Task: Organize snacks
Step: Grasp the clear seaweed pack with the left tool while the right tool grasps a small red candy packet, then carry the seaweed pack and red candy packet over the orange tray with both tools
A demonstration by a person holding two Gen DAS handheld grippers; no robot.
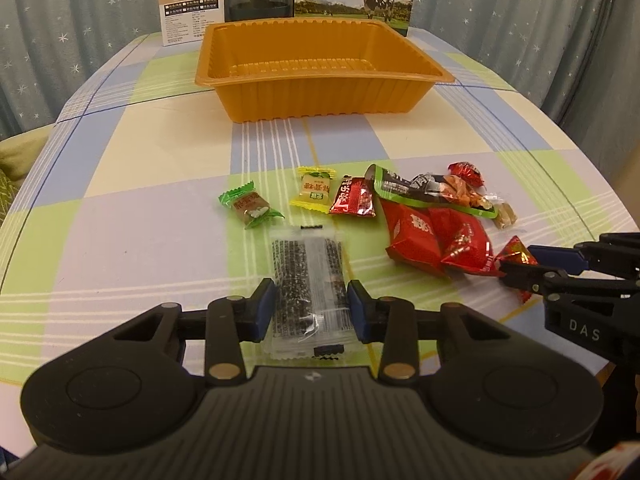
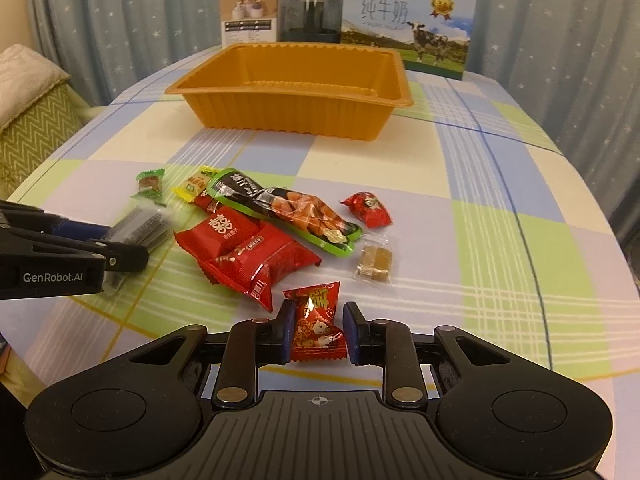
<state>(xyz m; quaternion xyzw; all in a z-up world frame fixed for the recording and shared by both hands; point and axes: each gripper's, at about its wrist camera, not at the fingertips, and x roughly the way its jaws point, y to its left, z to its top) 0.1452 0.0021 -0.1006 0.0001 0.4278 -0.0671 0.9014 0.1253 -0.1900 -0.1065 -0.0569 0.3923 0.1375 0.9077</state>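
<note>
A clear packet of black sesame bar (image 1: 306, 276) lies on the checked tablecloth between the pads of my left gripper (image 1: 311, 292), which is shut on its sides. Seen from the right wrist, the left gripper (image 2: 124, 246) straddles the same packet (image 2: 140, 226). My right gripper (image 2: 319, 316) is shut on a small red patterned candy (image 2: 316, 320), whose end also shows at the right gripper (image 1: 518, 260) in the left wrist view. The orange ribbed tray (image 1: 320, 80) stands empty farther back. Several snacks lie loose: a green candy (image 1: 250, 210), a yellow candy (image 1: 314, 192) and red packs (image 2: 244, 248).
A long green-edged sausage pack (image 2: 288, 212), a red wrapped sweet (image 2: 368, 210) and a clear packet of brown cubes (image 2: 374, 262) lie mid-table. Behind the tray stand a milk carton box (image 2: 408, 24), a dark jar (image 2: 312, 12) and a small box (image 2: 250, 10). Curtains surround the table.
</note>
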